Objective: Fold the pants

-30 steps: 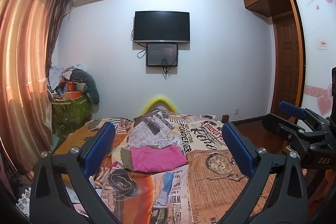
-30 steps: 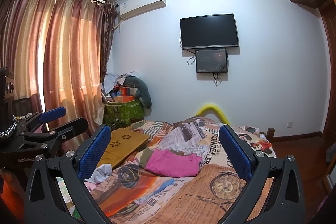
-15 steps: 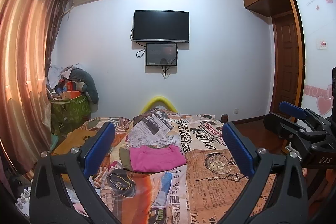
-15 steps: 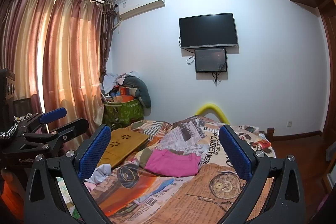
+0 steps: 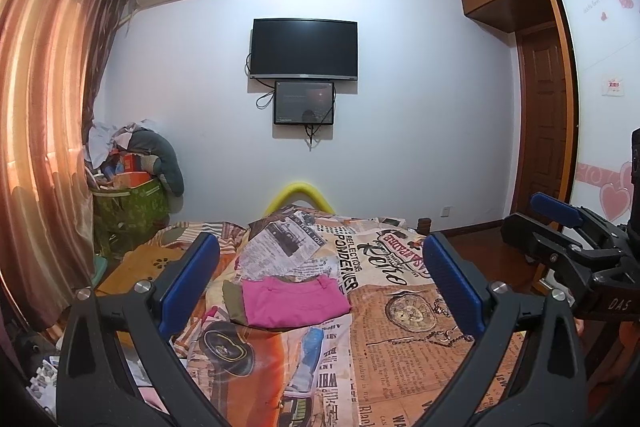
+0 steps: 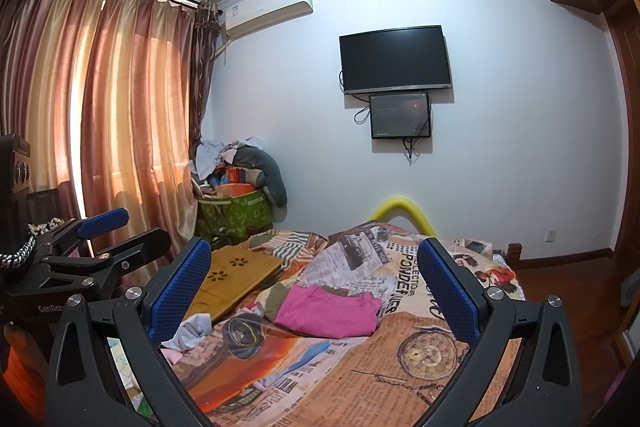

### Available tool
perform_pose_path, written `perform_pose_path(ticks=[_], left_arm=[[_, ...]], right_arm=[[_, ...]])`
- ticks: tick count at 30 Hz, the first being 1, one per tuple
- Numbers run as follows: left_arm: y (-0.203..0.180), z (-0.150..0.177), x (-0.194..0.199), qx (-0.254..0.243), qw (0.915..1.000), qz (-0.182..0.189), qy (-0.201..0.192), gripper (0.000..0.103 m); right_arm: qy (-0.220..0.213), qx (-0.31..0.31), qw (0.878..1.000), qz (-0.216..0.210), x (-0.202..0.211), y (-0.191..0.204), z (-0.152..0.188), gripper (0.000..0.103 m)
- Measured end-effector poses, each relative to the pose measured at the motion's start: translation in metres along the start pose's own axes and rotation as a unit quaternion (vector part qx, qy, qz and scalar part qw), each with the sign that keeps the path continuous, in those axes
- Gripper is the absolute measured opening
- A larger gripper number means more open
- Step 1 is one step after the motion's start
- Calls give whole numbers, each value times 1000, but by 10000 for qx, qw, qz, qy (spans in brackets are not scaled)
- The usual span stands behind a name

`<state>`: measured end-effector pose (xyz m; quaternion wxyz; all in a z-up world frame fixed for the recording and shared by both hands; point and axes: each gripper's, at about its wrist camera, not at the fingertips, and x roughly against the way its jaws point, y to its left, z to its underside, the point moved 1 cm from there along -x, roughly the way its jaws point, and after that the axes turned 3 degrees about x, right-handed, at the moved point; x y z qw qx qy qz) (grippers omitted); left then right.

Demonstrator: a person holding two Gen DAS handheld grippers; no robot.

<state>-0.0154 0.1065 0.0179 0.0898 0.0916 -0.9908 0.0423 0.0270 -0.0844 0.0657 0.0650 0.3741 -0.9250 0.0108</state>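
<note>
Folded pink pants [image 5: 294,301] lie on the bed's printed cover [image 5: 408,359], near its middle; they also show in the right wrist view [image 6: 330,311]. My left gripper [image 5: 320,283] is open and empty, held well above the bed and short of the pants. My right gripper [image 6: 314,285] is open and empty too, at about the same height. Each gripper shows at the edge of the other's view: the right one [image 5: 560,227], the left one [image 6: 100,243].
A wooden lap desk [image 6: 236,277] lies at the bed's left side, with crumpled cloth [image 6: 188,333] beside it. A green basket piled with clothes [image 6: 234,203] stands in the corner by the curtains [image 6: 120,131]. A yellow padded bed end [image 5: 298,193] rises at the far edge.
Both views have shifted slightly; the grippers barely drifted. Both stay open and empty, and the pants have not moved.
</note>
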Motion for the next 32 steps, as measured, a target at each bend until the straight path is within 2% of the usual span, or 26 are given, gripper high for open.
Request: perform_pose_path(ticks=[32], left_arm=[[2, 0, -3, 183, 9996, 104, 185, 103]], right_arm=[[41, -43, 10000, -49, 0, 5, -2, 103]])
